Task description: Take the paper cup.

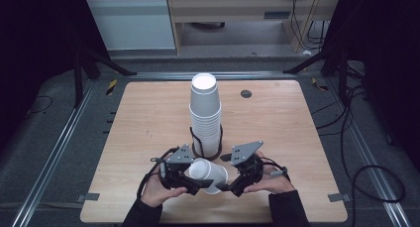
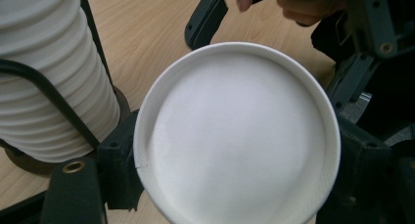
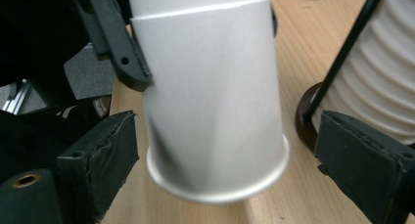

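Wooden tabletop (image 1: 148, 118): before the tall white cup stack (image 1: 205, 115), my left gripper (image 1: 190, 180) pinched a light, crushable white paper cup (image 1: 208, 173) at its rim; right gripper (image 1: 229, 186) stood spread.

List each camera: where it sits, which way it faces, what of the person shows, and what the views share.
High view: above the person's side, facing forward and down on the table; both hands, left gripper and right gripper show.
Left gripper view: rides that gripper, facing the held cups at their bottom end; its jaws press their sides.
Right gripper view: rides that gripper, facing the cups' wall; its jaws stand apart from it.
Shared: the cups, the cup stack.
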`<state>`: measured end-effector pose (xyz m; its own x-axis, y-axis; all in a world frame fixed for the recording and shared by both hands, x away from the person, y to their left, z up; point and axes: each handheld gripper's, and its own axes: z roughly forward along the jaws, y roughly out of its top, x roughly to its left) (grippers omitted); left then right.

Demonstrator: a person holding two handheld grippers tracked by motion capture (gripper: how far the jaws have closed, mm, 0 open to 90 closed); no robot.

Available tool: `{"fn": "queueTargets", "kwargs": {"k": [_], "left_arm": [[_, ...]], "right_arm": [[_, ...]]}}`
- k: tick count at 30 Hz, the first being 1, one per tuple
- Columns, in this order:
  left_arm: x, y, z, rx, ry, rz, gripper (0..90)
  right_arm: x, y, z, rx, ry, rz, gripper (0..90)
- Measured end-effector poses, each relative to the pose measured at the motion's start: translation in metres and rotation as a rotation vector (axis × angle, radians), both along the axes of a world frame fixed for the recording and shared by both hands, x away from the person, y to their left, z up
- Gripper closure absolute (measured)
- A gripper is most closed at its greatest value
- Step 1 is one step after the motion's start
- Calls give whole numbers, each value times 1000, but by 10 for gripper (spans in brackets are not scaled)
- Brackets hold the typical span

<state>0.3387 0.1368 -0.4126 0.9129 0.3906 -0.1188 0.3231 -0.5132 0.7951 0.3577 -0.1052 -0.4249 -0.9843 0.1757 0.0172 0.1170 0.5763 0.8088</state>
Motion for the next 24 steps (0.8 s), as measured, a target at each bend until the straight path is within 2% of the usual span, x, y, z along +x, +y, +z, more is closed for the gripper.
{"fn": "queueTargets", "kwargs": {"k": [2,9,16,21,24], "left_arm": [[0,2,0,-5,-3,7,215],[0,13,0,-27,-14,41,214],[-1,27,0,-88,-26,81,213],[-3,35,-1,-137,-43,124,213],[-4,37,-2,-143,-56,138,213]], "right_arm": [[0,-2,1,4,0,-1,91],[1,-19,7,48,-7,-57,92],[1,-32,4,97,1,-105,90],[-1,-38,1,137,12,-114,91],[-2,-39,-2,147,19,-117,91]]}}
